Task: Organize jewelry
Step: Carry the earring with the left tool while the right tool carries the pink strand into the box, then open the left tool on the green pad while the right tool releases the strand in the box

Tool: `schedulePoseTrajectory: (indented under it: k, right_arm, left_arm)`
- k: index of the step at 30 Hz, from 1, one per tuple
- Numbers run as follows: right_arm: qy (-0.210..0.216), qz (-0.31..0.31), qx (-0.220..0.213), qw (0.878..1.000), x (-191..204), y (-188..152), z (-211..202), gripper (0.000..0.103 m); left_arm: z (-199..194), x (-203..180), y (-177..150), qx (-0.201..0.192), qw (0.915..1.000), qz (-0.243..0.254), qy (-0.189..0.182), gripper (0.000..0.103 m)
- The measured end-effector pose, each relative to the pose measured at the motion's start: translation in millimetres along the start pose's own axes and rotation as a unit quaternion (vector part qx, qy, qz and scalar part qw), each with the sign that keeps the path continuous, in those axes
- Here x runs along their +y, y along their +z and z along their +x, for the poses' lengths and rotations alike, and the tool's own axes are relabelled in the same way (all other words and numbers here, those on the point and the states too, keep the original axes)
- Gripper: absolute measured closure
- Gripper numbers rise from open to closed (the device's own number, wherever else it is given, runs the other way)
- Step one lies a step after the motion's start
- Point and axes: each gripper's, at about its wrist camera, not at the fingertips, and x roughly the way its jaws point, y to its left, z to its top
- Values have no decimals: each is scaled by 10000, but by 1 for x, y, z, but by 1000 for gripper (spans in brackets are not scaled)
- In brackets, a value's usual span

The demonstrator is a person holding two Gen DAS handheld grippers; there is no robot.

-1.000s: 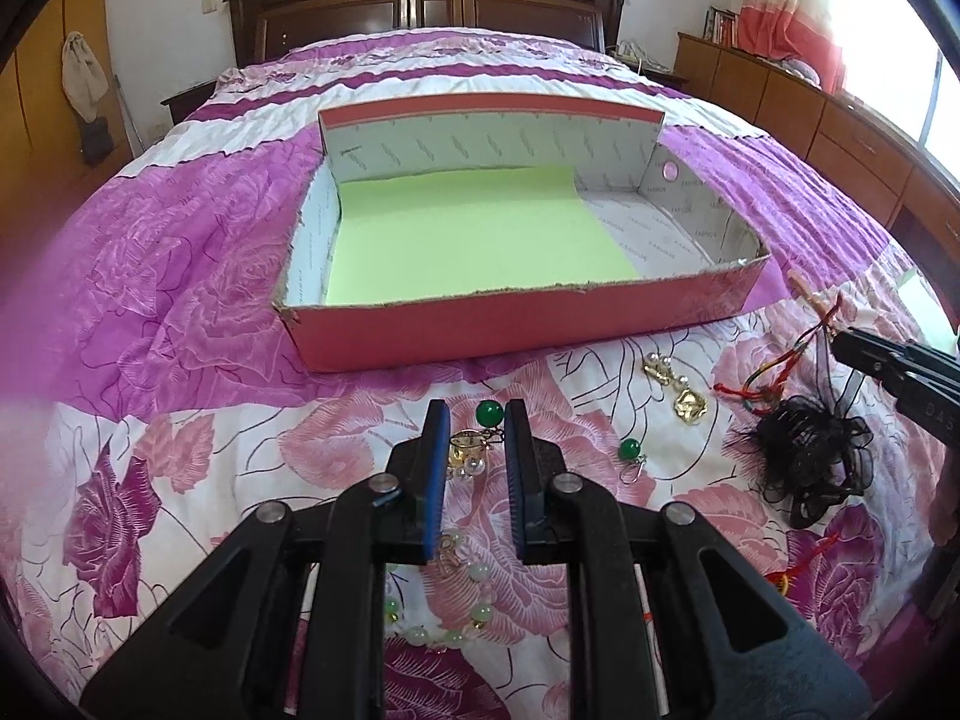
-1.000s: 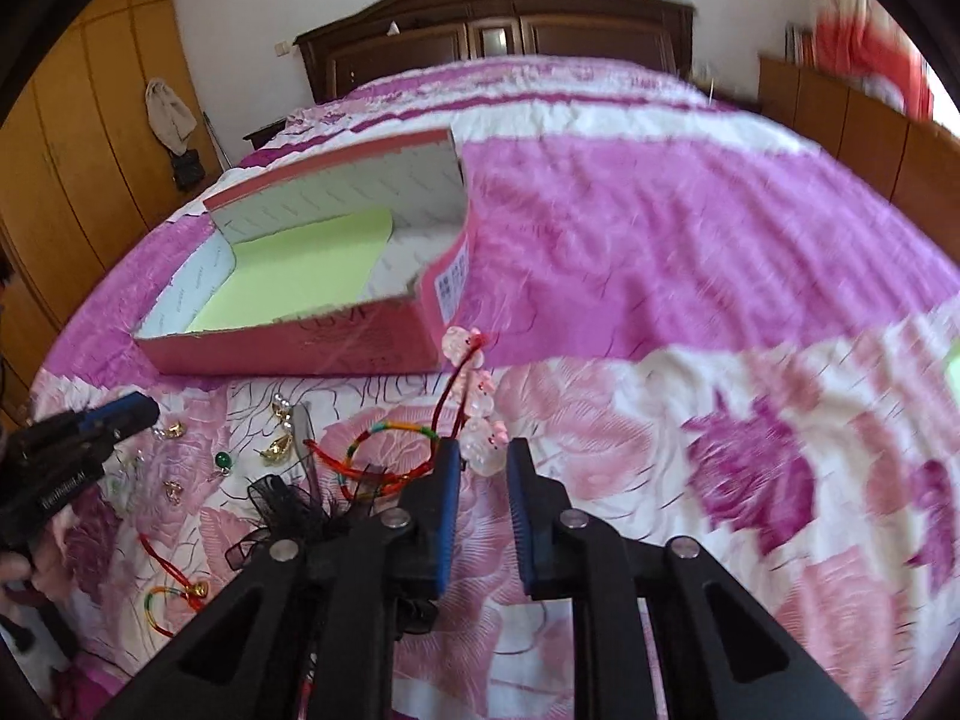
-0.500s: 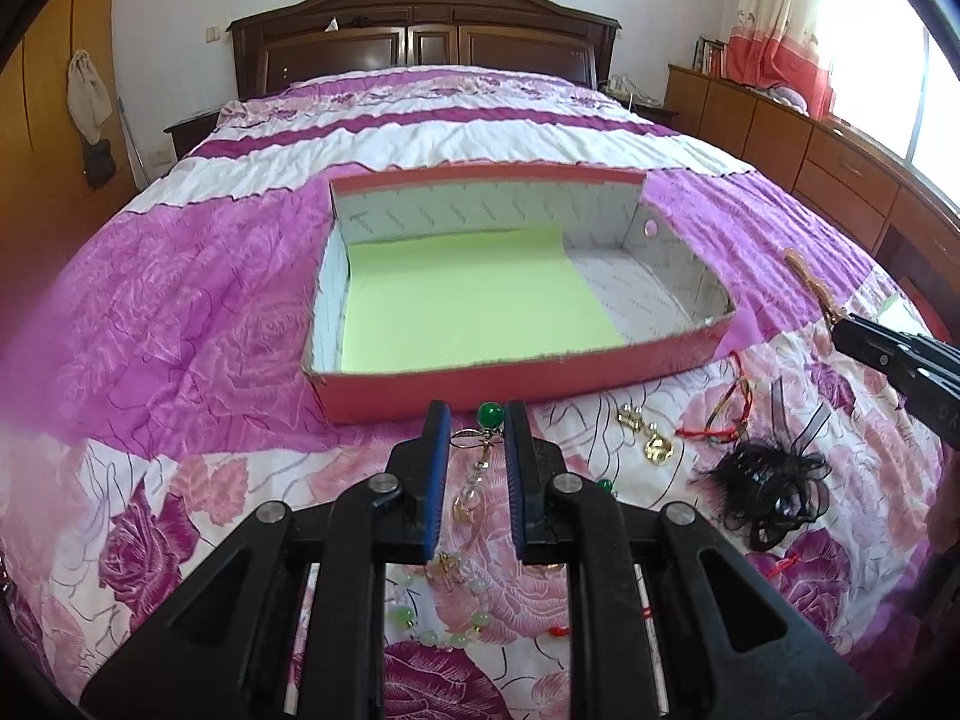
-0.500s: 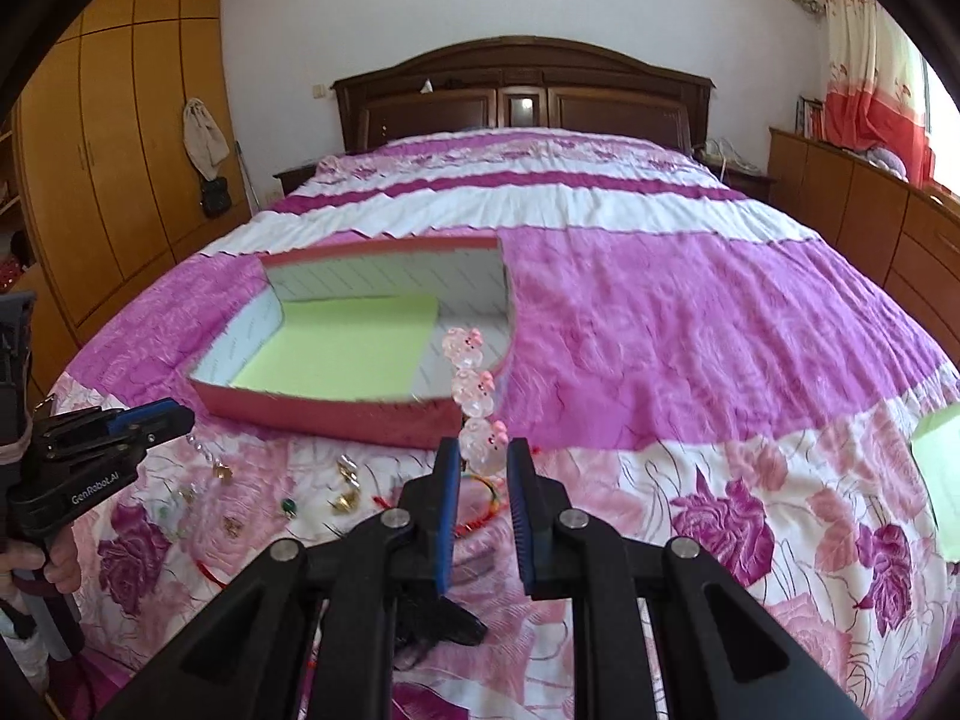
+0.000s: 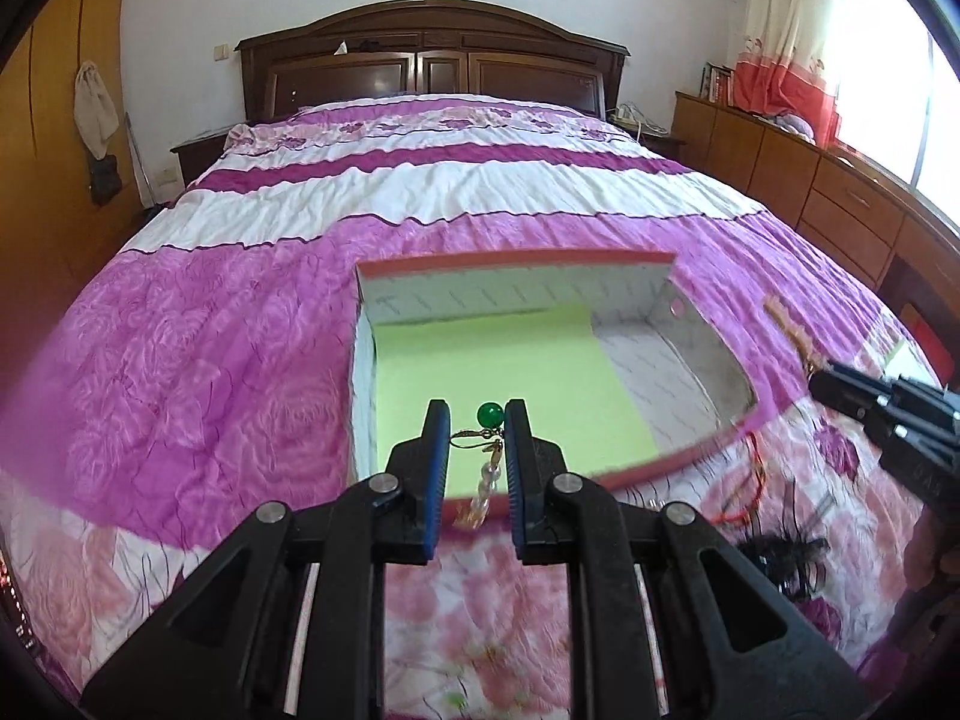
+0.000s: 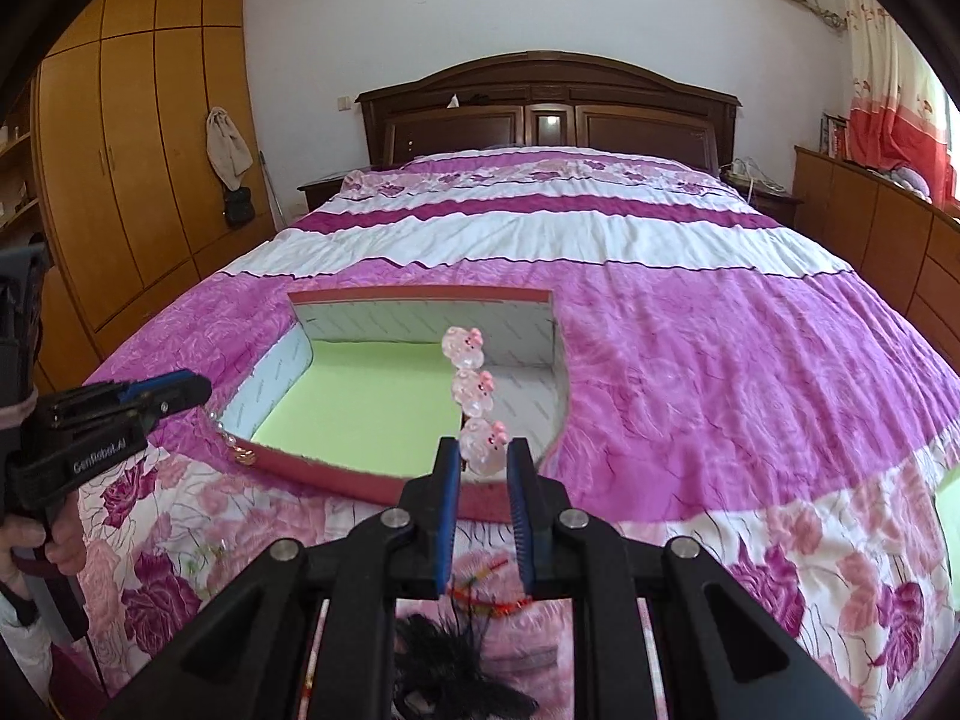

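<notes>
A red cardboard box [image 5: 690,461] with a green liner [image 5: 510,372] lies open on the bed. My left gripper [image 5: 477,438] is shut on a green-bead earring [image 5: 489,415] with a gold hook and a dangling chain, lifted above the box's near edge. My right gripper [image 6: 483,462] is shut on a clear hair clip with three pink pig charms [image 6: 474,396], raised over the box's near right corner [image 6: 540,468]. In the right wrist view the left gripper [image 6: 180,390] shows at the left with the earring chain [image 6: 231,438] hanging from it. The right gripper [image 5: 840,387] enters the left wrist view from the right.
Loose jewelry stays on the floral bedspread in front of the box: a black feathery piece [image 5: 780,552] and red cord bracelets [image 5: 744,504]. The same black piece [image 6: 444,654] lies under my right gripper. A hand [image 6: 36,546] holds the left tool. Wardrobes stand left, low cabinets right.
Both grippers have risen from the bedspread with their pieces and now hang over the near edge of the box. The earring's chain has lifted clear of the bed.
</notes>
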Motion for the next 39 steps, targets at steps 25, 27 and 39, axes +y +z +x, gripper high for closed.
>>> schedulePoseTrajectory:
  k: [25,27,39]
  right_arm:
    - [-405,-75,1094,9931,0,25,142,85]
    - [-447,-79,1175,9920,-1,24,149,85]
    - [-834,-331,1556,9837,-3,25,172,85]
  left_arm:
    - [117,15,28,684,9975,-127,96,93]
    - [124,16,27,762,9969,-105,161,93]
    - [145,11,14,1078,9935,9,373,93]
